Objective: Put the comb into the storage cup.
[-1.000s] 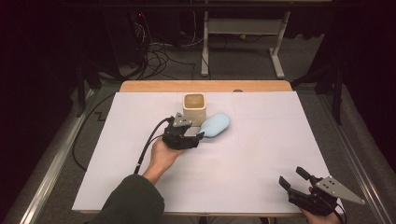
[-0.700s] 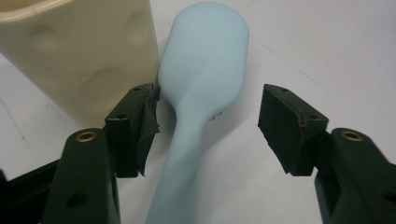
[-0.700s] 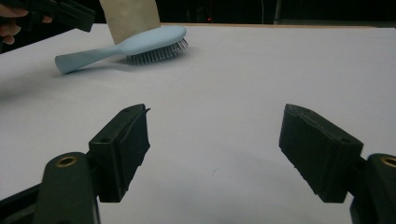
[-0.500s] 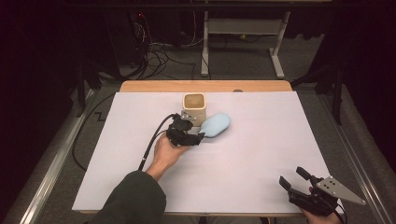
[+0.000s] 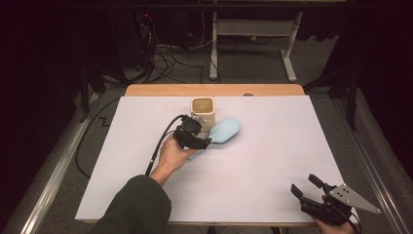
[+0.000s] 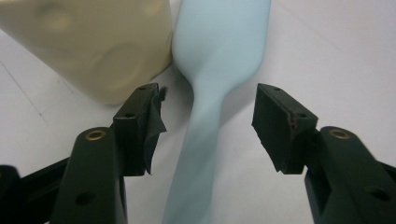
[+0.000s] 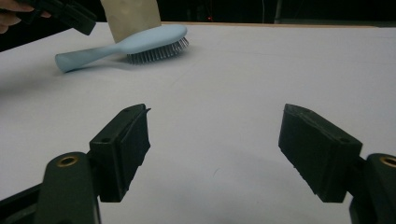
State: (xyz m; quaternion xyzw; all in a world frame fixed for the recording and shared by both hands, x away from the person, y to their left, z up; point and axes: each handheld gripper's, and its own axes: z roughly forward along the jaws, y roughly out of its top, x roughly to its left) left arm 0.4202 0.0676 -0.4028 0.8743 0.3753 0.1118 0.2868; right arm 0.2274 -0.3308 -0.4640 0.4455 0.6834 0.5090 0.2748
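A pale blue hairbrush (image 5: 225,131) lies bristles down on the white table, its head touching a cream cup (image 5: 202,112). My left gripper (image 5: 202,144) hangs over the brush's handle. In the left gripper view the handle (image 6: 205,116) runs up between the two pads with a gap on each side, and the cup (image 6: 93,42) stands just beyond the left jaw. These jaws have just been closing around the handle and stand open. My right gripper (image 5: 304,185) rests at the near right corner, open and with nothing in it (image 7: 215,149). From there the brush (image 7: 140,44) shows far off.
A white sheet (image 5: 272,146) covers the table, with a strip of wood (image 5: 214,90) bare at the far edge. The left gripper's black cable (image 5: 160,141) trails across the sheet. Cables and a metal frame (image 5: 253,48) lie on the floor beyond.
My left gripper has edged forward along the brush handle toward the cup, and its jaws have narrowed. The right gripper has kept still.
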